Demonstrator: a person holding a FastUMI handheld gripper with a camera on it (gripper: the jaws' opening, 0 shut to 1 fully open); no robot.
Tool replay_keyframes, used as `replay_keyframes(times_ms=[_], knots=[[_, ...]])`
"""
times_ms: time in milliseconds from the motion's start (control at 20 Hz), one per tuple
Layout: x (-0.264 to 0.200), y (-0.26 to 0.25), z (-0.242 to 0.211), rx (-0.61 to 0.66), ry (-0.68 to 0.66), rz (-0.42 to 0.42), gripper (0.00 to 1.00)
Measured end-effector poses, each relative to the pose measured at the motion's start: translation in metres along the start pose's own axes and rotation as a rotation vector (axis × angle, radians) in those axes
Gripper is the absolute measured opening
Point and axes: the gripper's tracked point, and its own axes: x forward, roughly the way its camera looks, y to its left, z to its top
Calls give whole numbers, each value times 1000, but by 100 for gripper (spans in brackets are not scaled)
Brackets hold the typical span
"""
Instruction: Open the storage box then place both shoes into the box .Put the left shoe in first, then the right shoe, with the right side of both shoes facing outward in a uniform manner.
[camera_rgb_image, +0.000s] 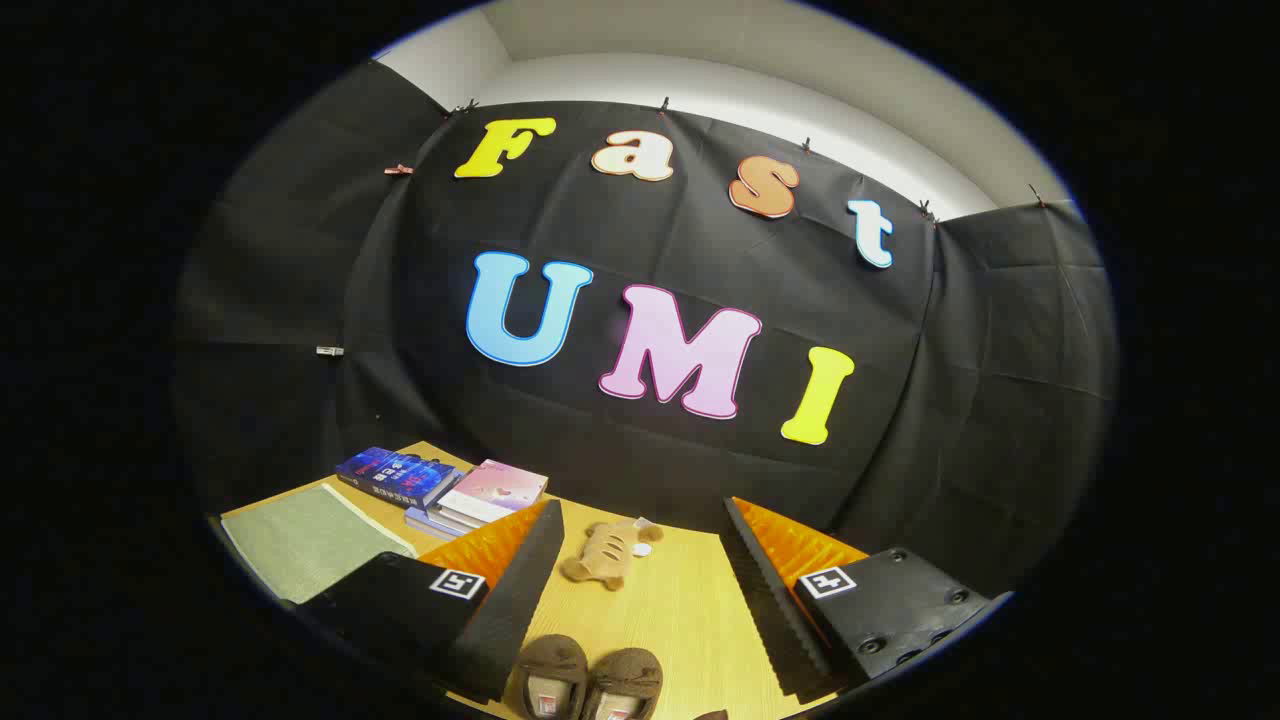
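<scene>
2 brown shoes (590, 683) side by side on the wooden table (680, 610), low between the fingers. Gripper (640, 530) spread wide, holding nothing. Just ahead, a tan plush toy (608, 553). Farther left, stacked books (445, 485) and a green mat (305, 540).

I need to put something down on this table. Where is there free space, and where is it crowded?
The open gripper frames the barest patch: wood table between the plush toy and the pair of brown shoes, and on to the wall side. Crowded: beyond the left finger, where the books and the green mat lie together.
</scene>
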Motion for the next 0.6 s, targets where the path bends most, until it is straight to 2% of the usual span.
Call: replay_keyframes(times_ms=[600], knots=[[-2,1,-5,-15,10,5,98]])
